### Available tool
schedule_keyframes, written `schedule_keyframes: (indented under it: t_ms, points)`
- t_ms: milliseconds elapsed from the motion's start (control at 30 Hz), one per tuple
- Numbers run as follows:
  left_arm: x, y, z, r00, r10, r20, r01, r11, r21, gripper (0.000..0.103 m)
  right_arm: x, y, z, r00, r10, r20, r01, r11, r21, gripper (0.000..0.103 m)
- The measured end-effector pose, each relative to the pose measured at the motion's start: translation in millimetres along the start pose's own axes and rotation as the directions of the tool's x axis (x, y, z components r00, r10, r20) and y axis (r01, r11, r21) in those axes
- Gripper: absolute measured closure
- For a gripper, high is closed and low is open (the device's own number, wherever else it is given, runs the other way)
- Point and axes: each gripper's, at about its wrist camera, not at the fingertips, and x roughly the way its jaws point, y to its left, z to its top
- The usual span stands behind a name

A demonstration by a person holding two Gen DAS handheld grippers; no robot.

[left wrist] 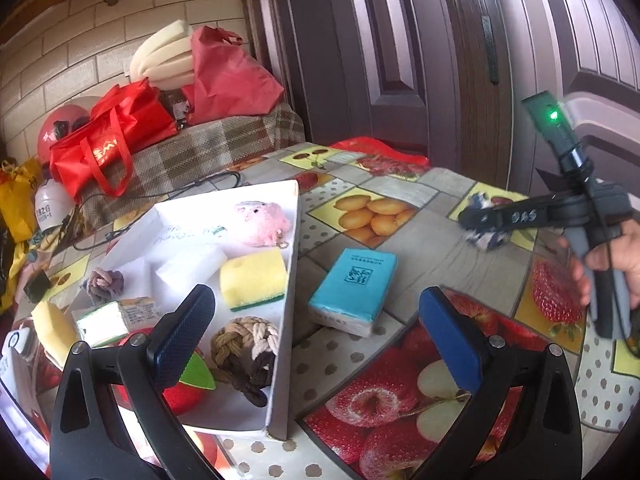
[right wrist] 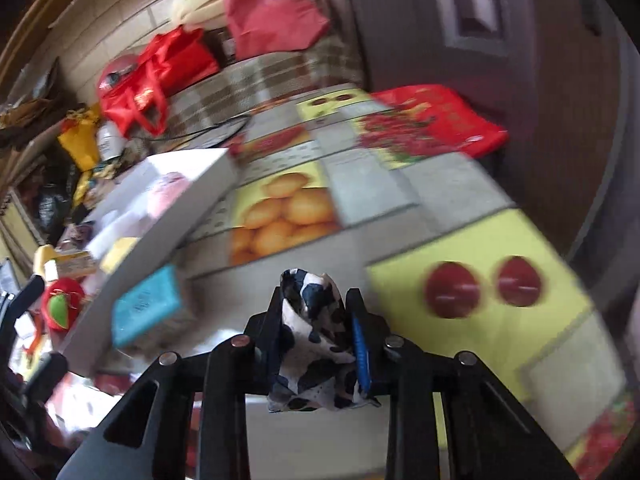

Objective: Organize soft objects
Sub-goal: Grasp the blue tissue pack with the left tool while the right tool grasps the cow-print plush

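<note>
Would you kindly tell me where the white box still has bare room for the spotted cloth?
Free floor in the white box lies at its back left, bordered by the pink plush and white sponge. The front is crowded: yellow sponge, rope knot, red apple toy.

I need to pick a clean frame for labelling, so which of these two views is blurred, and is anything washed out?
Right wrist view: motion-smeared across the tablecloth and teal tissue pack; only the right gripper and its black-and-white cloth stay sharp. Left wrist view: mostly crisp, but the white box floor is overexposed; edges bend.
</note>
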Motion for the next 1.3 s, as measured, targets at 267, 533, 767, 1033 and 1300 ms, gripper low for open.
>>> schedule_keyframes:
  t_ms: [267, 533, 767, 1033, 1300]
  points:
    - [31, -24, 14, 0.992, -0.095, -0.078, 0.096, 0.995, 0.005, 0.000, 0, -14, 1, 0.999, 0.050, -0.003, -0.050, 0.997, 0.053, 0.074]
    - [94, -35, 36, 0.980, 0.003, -0.199, 0.000, 1.000, 0.013, 0.000, 1, -23, 0, 0.995, 0.101, -0.005, -0.100, 0.990, 0.101, 0.074]
    - [103, -47, 31, 0.968, -0.036, -0.248, 0.053, 0.997, 0.061, 0.000, 1, -24, -1, 0.993, 0.118, -0.007, -0.116, 0.987, 0.115, 0.074]
    - [67, -74, 29, 0.979, -0.143, -0.144, 0.165, 0.974, 0.153, 0.001, 1, -23, -1, 0.993, 0.117, -0.006, -0.116, 0.986, 0.117, 0.074]
    - [110, -52, 27, 0.919, -0.196, -0.342, 0.223, 0.974, 0.041, 0.001, 3, -26, -1, 0.991, 0.132, -0.011, -0.129, 0.983, 0.131, 0.074]
